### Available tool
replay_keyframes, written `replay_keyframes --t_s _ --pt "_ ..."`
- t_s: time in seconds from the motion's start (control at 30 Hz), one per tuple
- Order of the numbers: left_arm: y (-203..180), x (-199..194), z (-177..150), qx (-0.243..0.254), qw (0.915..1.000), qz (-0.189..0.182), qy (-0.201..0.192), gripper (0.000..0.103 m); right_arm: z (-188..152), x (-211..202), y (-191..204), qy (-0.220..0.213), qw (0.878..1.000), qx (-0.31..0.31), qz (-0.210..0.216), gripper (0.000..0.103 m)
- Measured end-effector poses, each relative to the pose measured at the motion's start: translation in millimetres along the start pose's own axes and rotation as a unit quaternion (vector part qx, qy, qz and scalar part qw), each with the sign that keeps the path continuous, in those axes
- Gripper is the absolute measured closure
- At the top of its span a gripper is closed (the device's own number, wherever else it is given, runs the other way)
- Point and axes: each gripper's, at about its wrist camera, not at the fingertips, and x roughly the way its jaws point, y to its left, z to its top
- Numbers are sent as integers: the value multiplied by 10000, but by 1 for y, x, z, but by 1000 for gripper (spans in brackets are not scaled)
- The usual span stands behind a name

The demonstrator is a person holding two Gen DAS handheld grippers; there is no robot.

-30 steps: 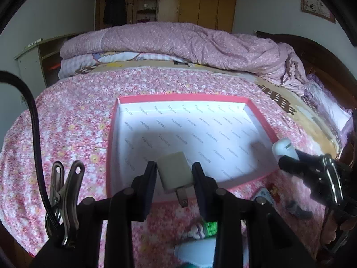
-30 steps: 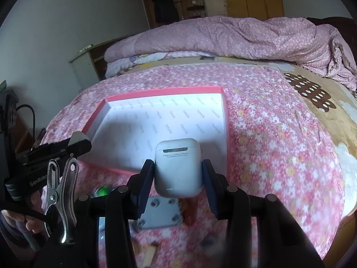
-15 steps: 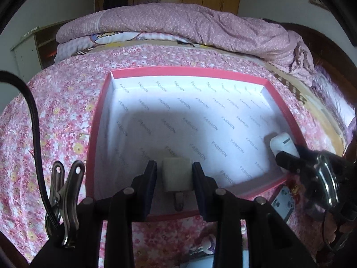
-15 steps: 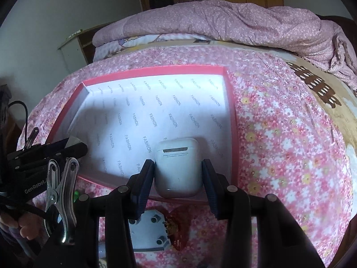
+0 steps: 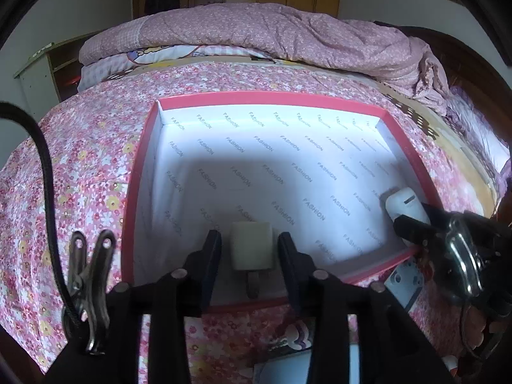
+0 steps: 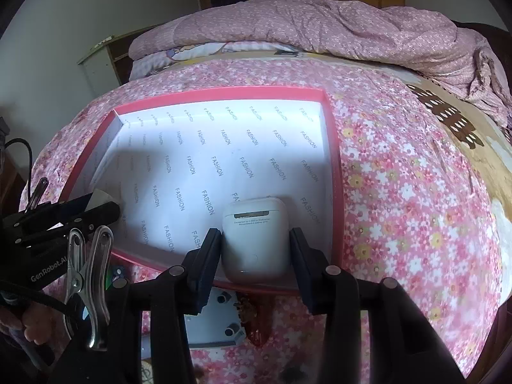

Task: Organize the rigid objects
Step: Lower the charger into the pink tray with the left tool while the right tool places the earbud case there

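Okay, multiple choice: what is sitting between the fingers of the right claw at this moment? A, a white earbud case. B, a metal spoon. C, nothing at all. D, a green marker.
A: in the right wrist view a white earbud case sits between the fingers of the right claw, over the near edge of the pink-rimmed box.

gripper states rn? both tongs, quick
Left tongs: just opened, open; the charger plug sits loose between them in the red box.
Right tongs: shut on the white earbud case.
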Motion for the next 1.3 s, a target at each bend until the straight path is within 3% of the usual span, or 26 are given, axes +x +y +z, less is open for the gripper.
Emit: replay_keyframes --t_s 0.2,0.3,0.4,0.57,0.9,1.17,1.3 --pt "-4 1 0 14 9999 107 -18 39 -2 0 0 5 10000 34 -28 59" --pt "-1 1 0 -27 9999 121 -14 35 -2 0 1 -32 10000 40 -43 59" --pt "-2 0 -1 -52 9997 224 -48 34 -4 -1 1 -54 10000 20 -6 57" --pt "-3 -4 -1 -109 9996 260 -78 34 -2 -6 5 -121 9998 -31 153 42" --pt "-10 -36 -8 14 9996 93 -272 30 -3 -33 0 -354 9988 155 291 42" --pt "-11 -59 -29 3 9995 40 -305 30 -25 -68 -1 -496 9976 224 437 42" --pt "-11 -70 -39 20 9995 -154 -291 30 -39 -79 -4 -481 9967 287 583 42"
